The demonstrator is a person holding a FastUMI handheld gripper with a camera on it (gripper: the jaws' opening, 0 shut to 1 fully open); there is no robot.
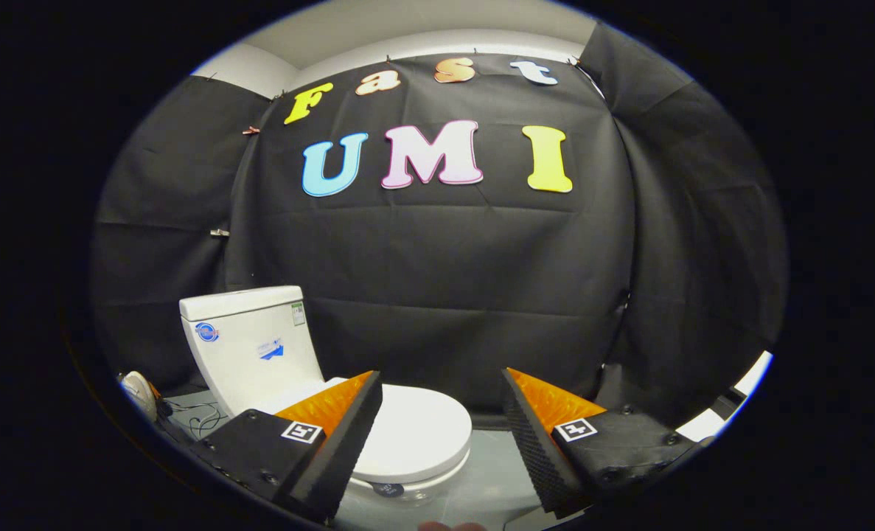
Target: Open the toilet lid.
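Hovering above and just short of the toilet, the gripper had its two fingers spread wide with nothing between them, a stance that seemed chosen to leave room for the lid's edge. The toilet lid lay flat and closed on the bowl, just ahead of and below the fingers, its front rim nearest them and partly hidden behind the left finger. The right finger hung over bare floor beside the bowl. Behind the lid stood the white tank, against which the lid would presumably rest once raised. Judging from this, the lift had not yet begun; the fingers probably needed to drop toward the front rim to catch it.
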